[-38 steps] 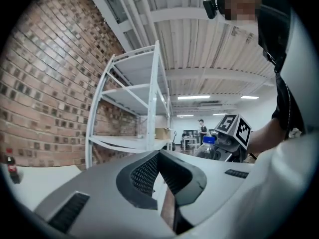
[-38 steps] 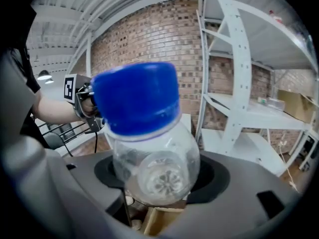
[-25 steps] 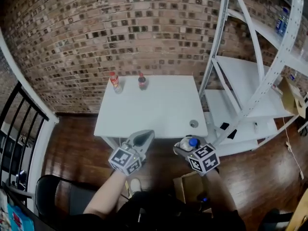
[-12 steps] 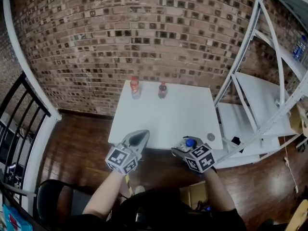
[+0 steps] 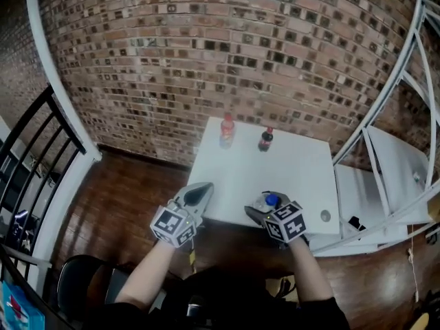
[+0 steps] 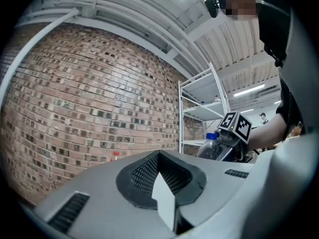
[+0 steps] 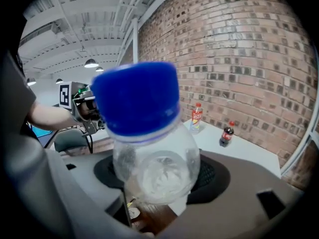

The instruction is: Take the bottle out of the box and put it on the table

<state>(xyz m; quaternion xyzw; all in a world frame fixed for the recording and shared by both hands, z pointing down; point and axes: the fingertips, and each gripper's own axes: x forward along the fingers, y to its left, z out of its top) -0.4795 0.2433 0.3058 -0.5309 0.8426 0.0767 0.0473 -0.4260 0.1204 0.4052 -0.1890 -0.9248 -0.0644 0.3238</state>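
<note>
**While the right hand-held gripper (image 5: 259, 212) grips a bottle, the left hand-held gripper (image 5: 199, 194) is closed on nothing**

Where the right hand-held gripper's jaws meet the clear plastic bottle with a blue cap (image 7: 149, 158), they press on its rounded body from both sides, and the cap points up and toward the camera. Seen from the head view, this bottle overlaps the near edge of the white square surface (image 5: 289, 177). In the right gripper view, dark wooden floor (image 5: 130, 198) shows beneath the bottle and the surface lies beyond it, so the bottle is held in the air and does not stand on anything.

Off to that gripper's left, the left hand-held gripper has its jaws together with nothing between them. It hangs just beside the near left corner of the surface.

At the far edge of the surface, near the red brick wall (image 5: 206, 53), stand two other bottles, a little apart. One is a pale bottle with a red cap and red label (image 5: 226, 130); the other is a small dark cola bottle with a red cap (image 5: 265, 139). A small grey round object (image 5: 325, 216) lies near the surface's near right corner. A white metal shelving rack (image 5: 405, 157) stands to the right of the surface, and a black railing (image 5: 27, 157) runs at the left.
</note>
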